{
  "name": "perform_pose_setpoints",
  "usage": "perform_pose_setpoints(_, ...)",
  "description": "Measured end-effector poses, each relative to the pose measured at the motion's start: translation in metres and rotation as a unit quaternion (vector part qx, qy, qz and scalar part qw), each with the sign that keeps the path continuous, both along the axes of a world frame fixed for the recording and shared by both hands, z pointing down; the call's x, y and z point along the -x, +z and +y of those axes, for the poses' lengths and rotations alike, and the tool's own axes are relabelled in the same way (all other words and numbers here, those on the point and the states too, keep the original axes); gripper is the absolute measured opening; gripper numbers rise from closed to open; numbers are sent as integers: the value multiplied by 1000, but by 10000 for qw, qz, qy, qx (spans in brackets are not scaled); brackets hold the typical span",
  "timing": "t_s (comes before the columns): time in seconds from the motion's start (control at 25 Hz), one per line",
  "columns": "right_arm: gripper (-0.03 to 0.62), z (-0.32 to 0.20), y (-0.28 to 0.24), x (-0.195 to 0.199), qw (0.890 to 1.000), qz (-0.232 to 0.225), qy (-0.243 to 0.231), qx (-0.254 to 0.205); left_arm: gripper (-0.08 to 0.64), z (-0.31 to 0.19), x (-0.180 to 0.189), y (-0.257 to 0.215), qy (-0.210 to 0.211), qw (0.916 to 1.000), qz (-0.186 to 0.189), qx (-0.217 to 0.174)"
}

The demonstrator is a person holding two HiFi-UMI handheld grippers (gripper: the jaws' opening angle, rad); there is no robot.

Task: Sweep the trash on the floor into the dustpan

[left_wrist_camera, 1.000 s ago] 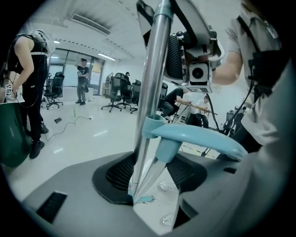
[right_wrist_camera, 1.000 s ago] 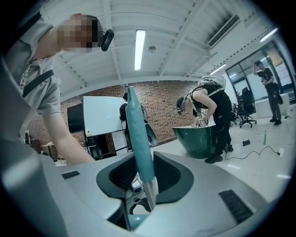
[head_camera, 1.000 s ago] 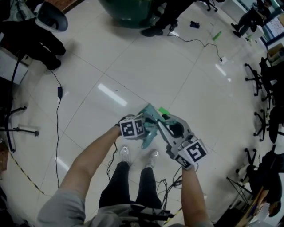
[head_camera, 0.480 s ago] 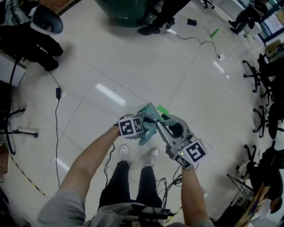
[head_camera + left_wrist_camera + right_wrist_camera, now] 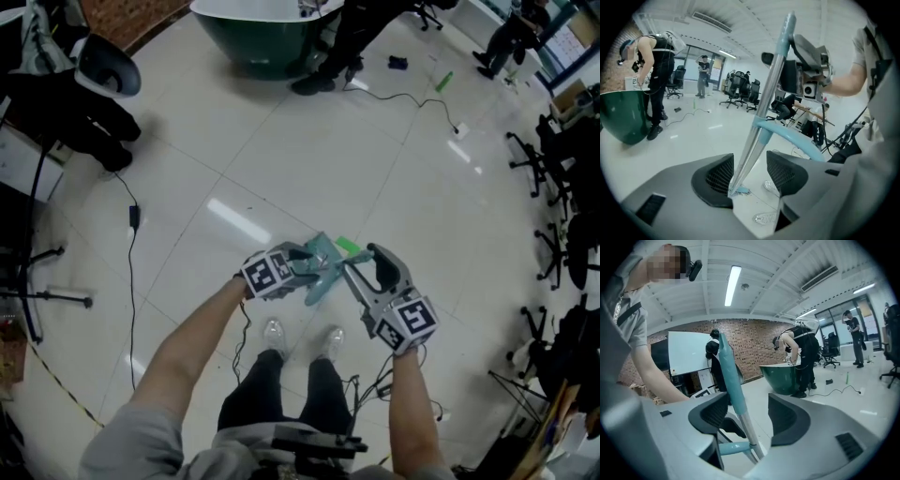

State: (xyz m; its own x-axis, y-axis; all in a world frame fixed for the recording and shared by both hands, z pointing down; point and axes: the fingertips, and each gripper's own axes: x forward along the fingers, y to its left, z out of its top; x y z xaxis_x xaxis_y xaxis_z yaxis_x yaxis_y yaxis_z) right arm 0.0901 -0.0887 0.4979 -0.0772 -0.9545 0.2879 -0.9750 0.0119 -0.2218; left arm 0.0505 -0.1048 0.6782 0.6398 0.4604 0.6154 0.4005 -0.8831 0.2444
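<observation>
- Left gripper [image 5: 750,169] jaws apart, just eased wider; broom [image 5: 765,101] pole between them, nearer one pad.
- Right gripper [image 5: 743,416] jaws just sprung wide, loose around the same pole higher up.
- Broom stands steep, teal end up, head down at the floor [image 5: 309,159] just beside the shoes [image 5: 274,331].

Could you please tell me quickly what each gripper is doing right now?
Left gripper: open, jaws just opened slightly; broom pole between them, not clamped.
Right gripper: open, jaws just opened wide; broom pole between them, not clamped.
</observation>
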Motion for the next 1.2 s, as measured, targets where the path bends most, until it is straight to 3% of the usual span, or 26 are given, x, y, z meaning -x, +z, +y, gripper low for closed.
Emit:
perform_pose_setpoints(0.16,275,31,-13,-1,9995,-112,287,-47,188,-21,21,-39,-792,9962,223,-285)
perform_pose_setpoints(0.28,273,50,-33,1,9990,-126,346,-238,18,-21,32,-86,-1375,9879,620,-352)
perform_pose_setpoints(0.32,228,55,-39,1,9988,-89,368,-304,5,-17,35,-99,-1540,9851,709,-302)
perform_pose_setpoints(0.64,3,84,-97,19,9955,423,328,-782,3,33,48,-201,-2407,9590,1496,112)
perform_pose_setpoints(0.84,3,114,-134,38,9929,568,58,-1043,3,78,52,-255,-2673,9455,1858,3)
perform_pose_setpoints(1.2,3,154,-186,62,9887,465,-61,-1423,3,123,62,-321,-2899,9295,2271,-179)
